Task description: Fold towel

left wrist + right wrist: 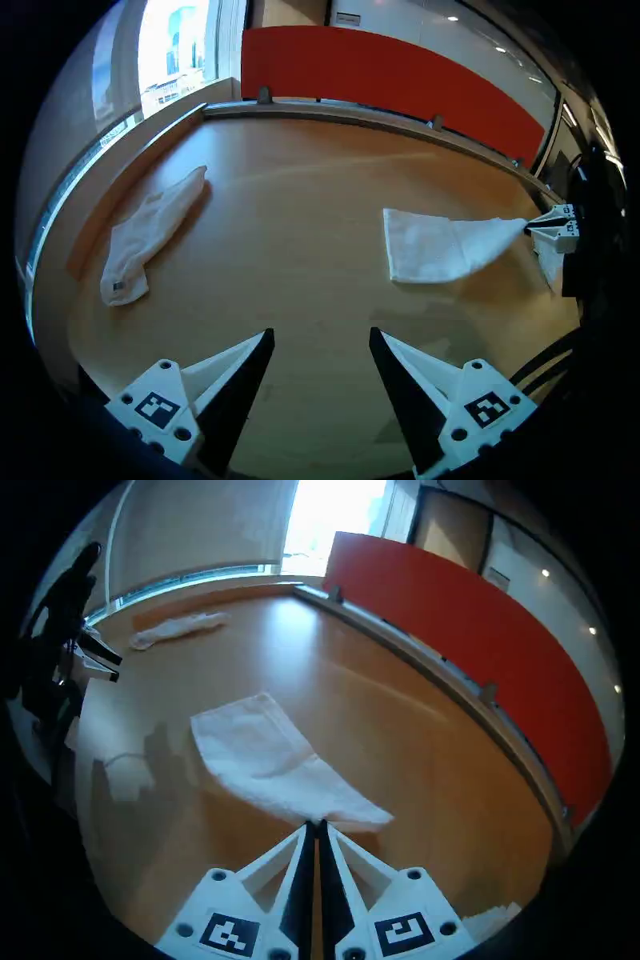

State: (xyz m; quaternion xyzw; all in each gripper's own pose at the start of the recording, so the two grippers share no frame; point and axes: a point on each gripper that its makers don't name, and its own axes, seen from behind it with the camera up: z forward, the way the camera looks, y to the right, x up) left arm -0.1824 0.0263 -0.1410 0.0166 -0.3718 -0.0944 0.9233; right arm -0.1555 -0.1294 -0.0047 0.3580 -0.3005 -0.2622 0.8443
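A white towel (436, 246) lies partly folded on the wooden table, with one corner drawn out to the right. That corner is pinched by my right gripper (530, 227), seen at the far right edge of the left gripper view. In the right gripper view the same towel (268, 762) stretches away from the right gripper (317, 826), whose fingers are shut on its near edge. My left gripper (322, 334) is open above bare table, well short of the towel, with nothing between its fingers. It also appears at the far left in the right gripper view, as the left gripper (112, 666).
A second white towel (148, 232), bunched lengthwise, lies at the table's left by the window; it is also at the far end as the second towel (178, 629). A red partition (384, 80) and a raised rail border the table's back edge.
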